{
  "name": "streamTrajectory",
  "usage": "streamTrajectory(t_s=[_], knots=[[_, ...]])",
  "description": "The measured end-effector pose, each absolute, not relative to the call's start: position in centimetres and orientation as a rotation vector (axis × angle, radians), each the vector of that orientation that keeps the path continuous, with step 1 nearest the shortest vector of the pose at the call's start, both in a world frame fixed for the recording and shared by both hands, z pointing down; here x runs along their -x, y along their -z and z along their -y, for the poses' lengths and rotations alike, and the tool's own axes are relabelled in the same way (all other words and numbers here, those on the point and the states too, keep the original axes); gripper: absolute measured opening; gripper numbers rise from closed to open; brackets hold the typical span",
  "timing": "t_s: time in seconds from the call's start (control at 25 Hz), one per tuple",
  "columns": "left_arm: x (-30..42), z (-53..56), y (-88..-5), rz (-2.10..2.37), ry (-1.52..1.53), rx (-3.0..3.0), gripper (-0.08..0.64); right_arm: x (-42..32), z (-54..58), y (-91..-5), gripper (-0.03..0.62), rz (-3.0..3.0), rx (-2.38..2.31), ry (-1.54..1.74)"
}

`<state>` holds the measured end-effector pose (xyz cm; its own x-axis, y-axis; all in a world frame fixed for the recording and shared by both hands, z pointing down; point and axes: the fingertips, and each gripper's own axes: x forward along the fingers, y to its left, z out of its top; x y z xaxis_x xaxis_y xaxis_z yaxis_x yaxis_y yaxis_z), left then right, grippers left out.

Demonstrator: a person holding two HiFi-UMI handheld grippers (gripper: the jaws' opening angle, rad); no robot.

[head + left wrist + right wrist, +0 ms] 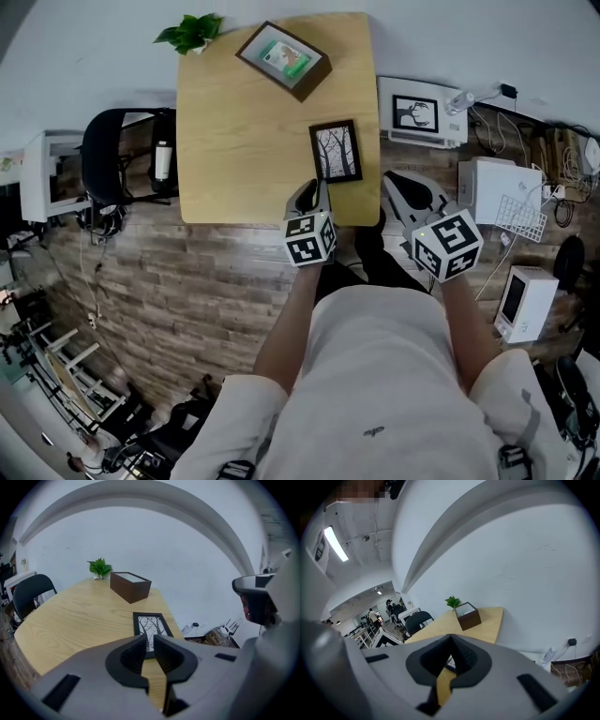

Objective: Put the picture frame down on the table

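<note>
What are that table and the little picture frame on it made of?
The table looks like pale wood or wood-look laminate, matte, with grain lines showing. The picture frame has a thin, smooth black border: painted wood or plastic, I cannot tell.

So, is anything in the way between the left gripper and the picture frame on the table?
Nothing visible. The picture frame lies flat on the table just beyond the left gripper, whose jaws are slightly apart and empty. The brown box and plant sit at the far end, well clear.
</note>
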<state>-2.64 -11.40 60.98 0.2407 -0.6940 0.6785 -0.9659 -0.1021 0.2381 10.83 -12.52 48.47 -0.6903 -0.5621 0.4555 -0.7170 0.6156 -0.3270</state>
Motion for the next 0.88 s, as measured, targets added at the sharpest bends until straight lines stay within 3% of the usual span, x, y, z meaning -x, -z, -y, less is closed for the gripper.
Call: streamTrajectory(t_s=[0.88], knots=[[10.4,3.1,-49.4,1.37,-0.391,-2.196,0.014,-0.1,4.1,-42.4,-0.001,2.528,-1.233,-0.591]])
